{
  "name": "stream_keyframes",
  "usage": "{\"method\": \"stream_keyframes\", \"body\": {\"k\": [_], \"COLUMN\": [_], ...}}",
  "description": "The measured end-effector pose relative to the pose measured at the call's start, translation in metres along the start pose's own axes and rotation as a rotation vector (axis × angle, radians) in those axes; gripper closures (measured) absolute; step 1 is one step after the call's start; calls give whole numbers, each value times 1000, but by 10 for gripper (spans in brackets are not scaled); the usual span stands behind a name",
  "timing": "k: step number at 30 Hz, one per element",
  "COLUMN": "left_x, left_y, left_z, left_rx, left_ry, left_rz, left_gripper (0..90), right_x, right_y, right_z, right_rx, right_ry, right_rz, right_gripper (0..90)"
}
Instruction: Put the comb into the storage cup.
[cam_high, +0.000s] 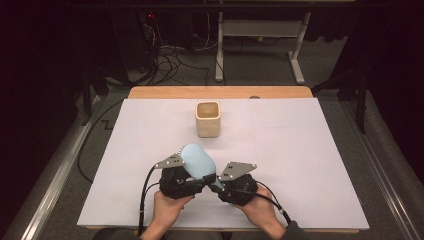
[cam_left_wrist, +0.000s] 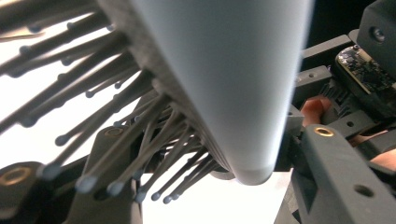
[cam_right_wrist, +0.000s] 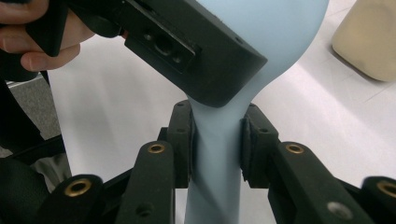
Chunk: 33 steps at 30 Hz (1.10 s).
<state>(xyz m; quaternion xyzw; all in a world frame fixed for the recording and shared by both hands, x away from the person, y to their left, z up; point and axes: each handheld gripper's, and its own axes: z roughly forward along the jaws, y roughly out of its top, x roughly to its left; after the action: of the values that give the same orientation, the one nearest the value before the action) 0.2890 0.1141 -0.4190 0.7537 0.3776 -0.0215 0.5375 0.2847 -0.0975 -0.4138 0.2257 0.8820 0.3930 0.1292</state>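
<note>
**Both grippers on one light-blue hairbrush**

While the right gripper (cam_right_wrist: 215, 140) clamps the handle, the left gripper (cam_high: 192, 182) takes the head end of the light-blue hairbrush (cam_high: 198, 161). Brush sits above the near-middle of the white table cover (cam_high: 300, 150), held off the surface between the two grippers, head pointing away from the person.

Right gripper view: both black pads press flat on either side of the handle (cam_right_wrist: 215, 158), jaws narrow, no gap visible. Handle runs upright between them, widening to the head above. Firm grip.

Left gripper view: brush back (cam_left_wrist: 224, 84) fills the middle, bristles (cam_left_wrist: 116, 140) fanning out to the left with ball tips. One jaw sits among the bristles, the other against the smooth back side. Jaws close in on the head; pad contact on the bristle side is hard to see, but the right gripper view shows a left jaw (cam_right_wrist: 187, 51) lying tight across the neck of the brush. Reads as holding.

High view: grippers nearly touching each other, a hand (cam_high: 167, 210) behind each. Beige square cup (cam_high: 208, 118) stands well apart, farther up the table, upright and open-topped.
</note>
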Motion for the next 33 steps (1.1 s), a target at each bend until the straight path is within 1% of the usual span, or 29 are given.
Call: {"method": "stream_keyframes", "body": {"k": [3,10,13,14,15,17,19,21,23,27,32,33], "left_x": [0,0,0,0,0,0,0,1,1,3,5,5], "left_y": [1,1,2,2,2,2,3,3,4,4,6,6], "left_z": [-1,-1,-3,-3,-3,-4,-5,-7,-8,-12,-16,-19], "left_rx": [5,13,14,14,16,14,13,6,2,-9,-18,-24], "left_ry": [-9,-10,-6,-6,-3,3,13,12,14,23,39,45], "left_rz": [3,14,17,17,19,23,29,27,26,20,25,26], "left_gripper": [533,541,544,545,546,547,551,552,552,553,552,553], "right_x": [-1,-3,-5,-5,-6,-6,-8,-10,-12,-13,-14,-15], "right_y": [0,-1,-1,-1,-1,-2,-2,-2,-2,-2,-3,-3], "right_z": [-1,0,0,0,-1,-2,-3,-5,-5,-6,-8,-10], "right_rx": [-11,-14,-20,-20,-26,-28,-39,-48,-54,-64,-74,-89], "right_ry": [11,32,49,49,53,51,54,56,69,64,56,53], "right_rz": [6,21,43,43,51,50,61,75,92,85,87,94], "right_gripper": [700,694,665,665,639,626,597,570,561,532,494,480]}}
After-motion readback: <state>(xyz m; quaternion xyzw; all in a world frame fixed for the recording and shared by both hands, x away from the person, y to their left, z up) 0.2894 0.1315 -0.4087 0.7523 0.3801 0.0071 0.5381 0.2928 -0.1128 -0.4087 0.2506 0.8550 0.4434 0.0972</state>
